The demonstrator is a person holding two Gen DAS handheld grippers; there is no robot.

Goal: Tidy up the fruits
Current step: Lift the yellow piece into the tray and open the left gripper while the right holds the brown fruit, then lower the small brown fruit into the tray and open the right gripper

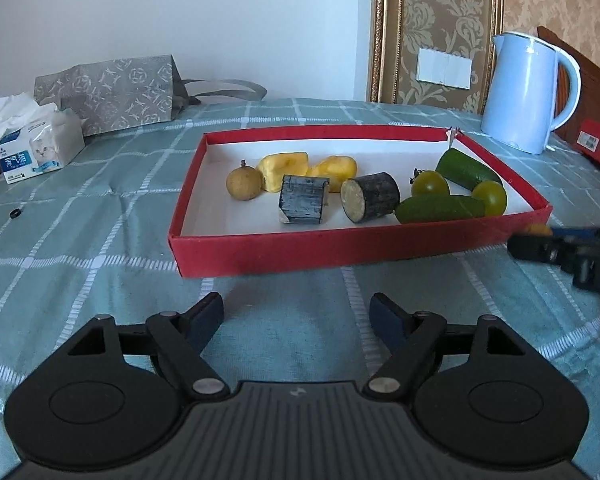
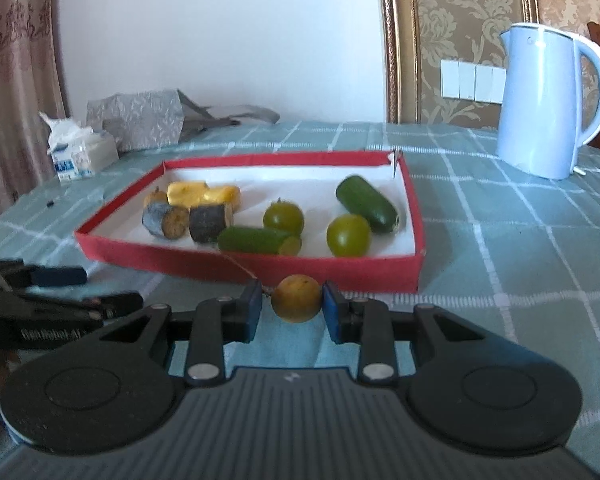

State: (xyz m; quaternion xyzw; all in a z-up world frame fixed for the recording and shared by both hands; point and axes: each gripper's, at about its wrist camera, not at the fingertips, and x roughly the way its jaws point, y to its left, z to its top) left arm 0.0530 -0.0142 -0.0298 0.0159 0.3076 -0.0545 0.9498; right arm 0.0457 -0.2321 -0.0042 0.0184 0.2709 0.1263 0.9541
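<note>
Teal checked cloth covers the desk (image 1: 80, 240); pale-blue plastic kettle (image 1: 528, 92) upper right. Left gripper (image 1: 296, 320) gapes empty; right gripper (image 2: 296, 308) pinches a round yellow-brown fruit (image 2: 296, 298).

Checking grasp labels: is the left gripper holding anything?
No: the left gripper stands open over bare tablecloth, nothing between its pads.

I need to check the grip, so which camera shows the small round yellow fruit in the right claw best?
The right wrist view: the yellow fruit sits centred and pinched in the right claw. The left wrist view shows only a sliver at its right edge.
</note>
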